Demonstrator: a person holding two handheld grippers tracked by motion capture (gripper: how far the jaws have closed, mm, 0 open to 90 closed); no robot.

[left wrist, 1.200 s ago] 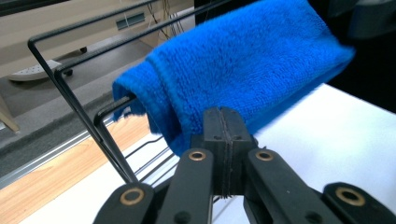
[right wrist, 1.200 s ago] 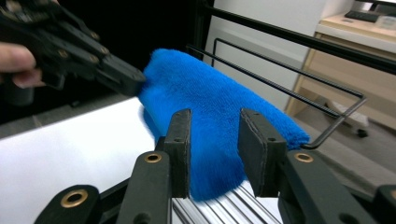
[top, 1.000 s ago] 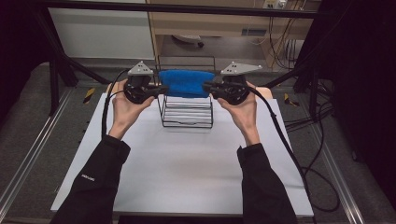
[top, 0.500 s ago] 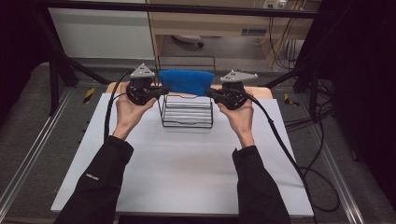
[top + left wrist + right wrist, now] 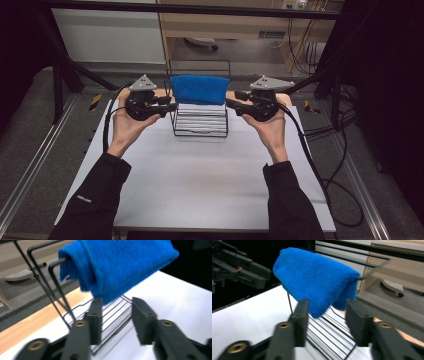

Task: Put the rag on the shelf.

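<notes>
Blue towel (image 5: 199, 89) draped over wire rack (image 5: 200, 122). Left gripper (image 5: 170, 106) and right gripper (image 5: 231, 104) just opened, jaws apart, holding nothing.

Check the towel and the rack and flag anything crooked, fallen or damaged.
Nothing stands out. The blue towel hangs folded over the top bar of the black wire rack, which stands upright on the white table. Both grippers have just been opening, nothing between their jaws.

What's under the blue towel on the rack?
The towel drapes over the rack's top wire; below it lie bare rack wires and white table. The covered stretch of wire is hidden.
</notes>
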